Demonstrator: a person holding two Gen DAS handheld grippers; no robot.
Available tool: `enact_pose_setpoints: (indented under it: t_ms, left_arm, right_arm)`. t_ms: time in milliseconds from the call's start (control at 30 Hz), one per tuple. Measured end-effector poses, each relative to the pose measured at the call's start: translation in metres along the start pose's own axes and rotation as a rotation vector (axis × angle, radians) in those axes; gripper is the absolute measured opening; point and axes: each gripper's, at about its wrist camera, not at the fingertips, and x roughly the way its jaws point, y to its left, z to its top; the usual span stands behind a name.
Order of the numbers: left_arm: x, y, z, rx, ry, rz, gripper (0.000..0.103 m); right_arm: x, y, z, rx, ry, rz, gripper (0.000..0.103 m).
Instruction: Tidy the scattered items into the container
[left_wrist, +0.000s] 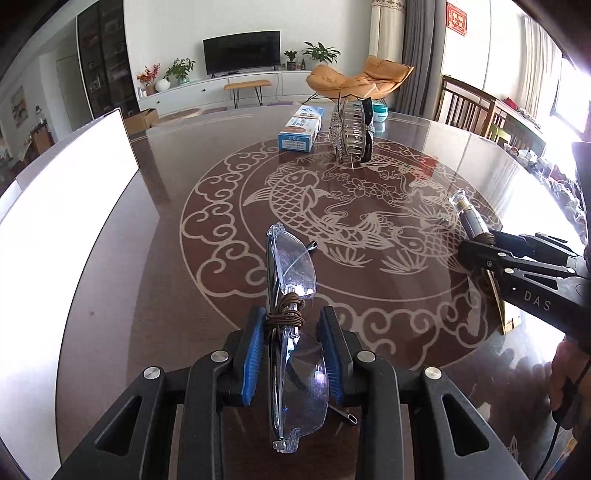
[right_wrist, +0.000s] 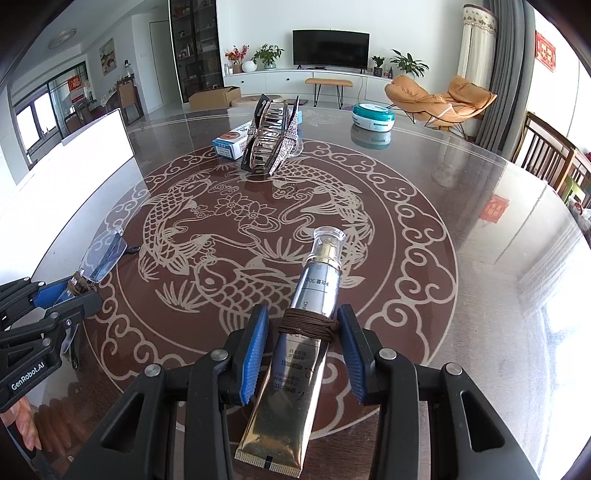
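My left gripper (left_wrist: 293, 332) is shut on a pair of folded clear glasses (left_wrist: 295, 266) with brown cord wound round the bridge; they stand on edge above the table. From the right wrist view the glasses (right_wrist: 103, 254) stick up from that gripper (right_wrist: 79, 291) at the left. My right gripper (right_wrist: 303, 332) is shut on a silver and gold cosmetic tube (right_wrist: 317, 280) with a clear cap and a cord wrap. The tube (left_wrist: 469, 218) and right gripper (left_wrist: 476, 247) also show at the right of the left wrist view. A white container (left_wrist: 55, 221) (right_wrist: 92, 136) stands at the table's left.
On the far side of the round patterned table (left_wrist: 369, 206) lie a rhinestone hair claw (left_wrist: 352, 129) (right_wrist: 271, 140), a blue and white carton (left_wrist: 299, 131) (right_wrist: 232, 142) and a teal-lidded round case (right_wrist: 373, 116). Wooden chairs (right_wrist: 546, 155) stand along the right edge.
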Motion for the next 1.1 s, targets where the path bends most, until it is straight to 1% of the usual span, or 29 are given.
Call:
enact_pose_setpoints:
  t_ms: [367,767,933,1100]
  left_arm:
    - [0.0,-0.002,0.001,0.008,-0.004,0.014,0.031]
    - [-0.001,-0.002,0.002,0.003,-0.004,0.008,0.031]
    - [-0.004,0.0,-0.002,-0.006,-0.003,-0.009,0.031]
    - [-0.014,-0.006,-0.013,-0.006,-0.004,-0.038,0.031]
  right_arm:
    - [-0.002,0.0,-0.002,-0.002,0.001,-0.003,0.041]
    - [-0.032,0.009,-0.037,-0.039,0.0,0.044,0.041]
    - [-0.046,0.015,-0.055,-0.056,-0.001,0.042,0.041]
    - [-0.048,0.018,-0.059,-0.059,-0.001,0.038,0.041]
